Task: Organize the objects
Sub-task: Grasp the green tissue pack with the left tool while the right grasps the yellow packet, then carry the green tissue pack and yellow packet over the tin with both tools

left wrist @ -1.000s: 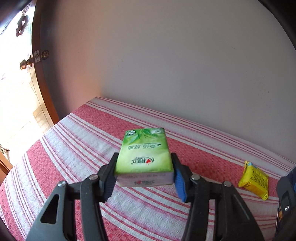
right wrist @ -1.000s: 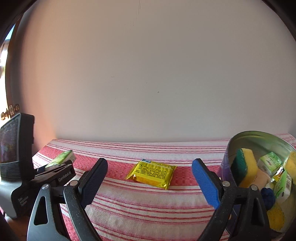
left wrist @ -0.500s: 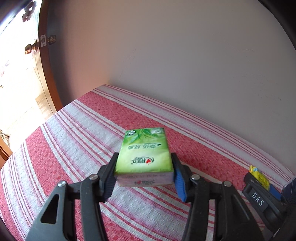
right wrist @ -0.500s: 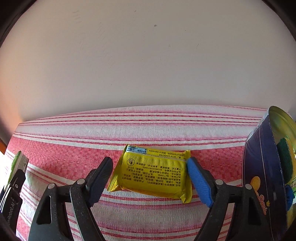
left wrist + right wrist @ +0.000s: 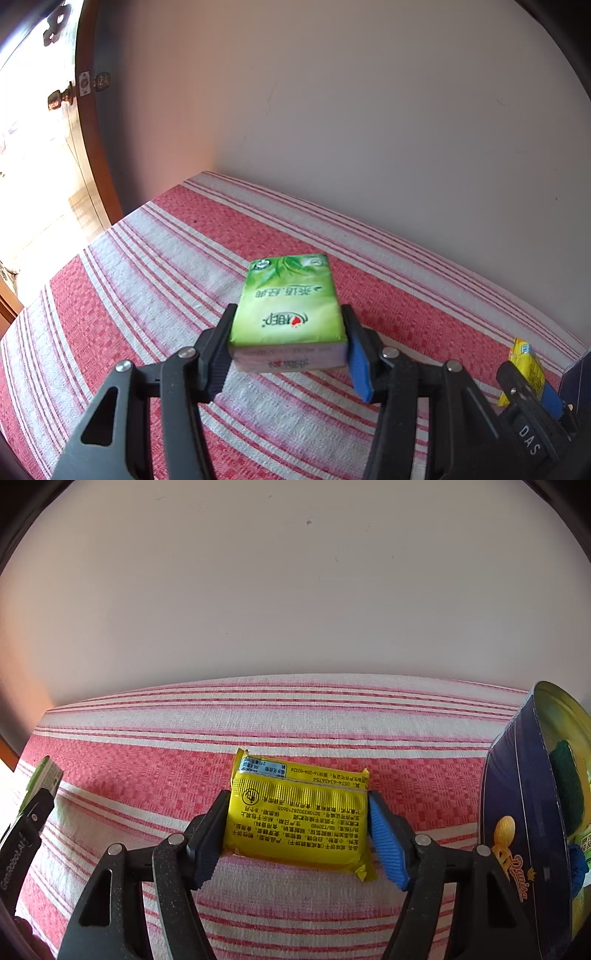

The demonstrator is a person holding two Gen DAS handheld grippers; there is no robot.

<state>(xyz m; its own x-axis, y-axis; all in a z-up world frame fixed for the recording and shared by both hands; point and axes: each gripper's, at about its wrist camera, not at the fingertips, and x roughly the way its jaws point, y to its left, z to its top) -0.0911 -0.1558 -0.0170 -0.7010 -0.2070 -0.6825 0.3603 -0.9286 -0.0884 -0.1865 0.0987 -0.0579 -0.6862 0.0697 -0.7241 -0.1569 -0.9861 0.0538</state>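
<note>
My left gripper (image 5: 288, 347) is shut on a green tissue pack (image 5: 288, 310) and holds it just above the red-and-white striped cloth (image 5: 147, 266). My right gripper (image 5: 297, 830) has closed in around a yellow snack packet (image 5: 299, 816) that lies on the cloth; both pads touch its sides. The packet's edge also shows at the far right of the left wrist view (image 5: 528, 365). The tissue pack's end shows at the left edge of the right wrist view (image 5: 42, 779).
A dark blue round tin (image 5: 524, 812) stands at the right and holds sponges and small packets. A pale wall (image 5: 295, 590) runs along the back of the table. A wooden door (image 5: 88, 147) with a brass knob stands at the left.
My right gripper moved forward and closed its jaws from wide open to touching the yellow packet's sides. My left gripper kept hold of the tissue pack and shifted slightly.
</note>
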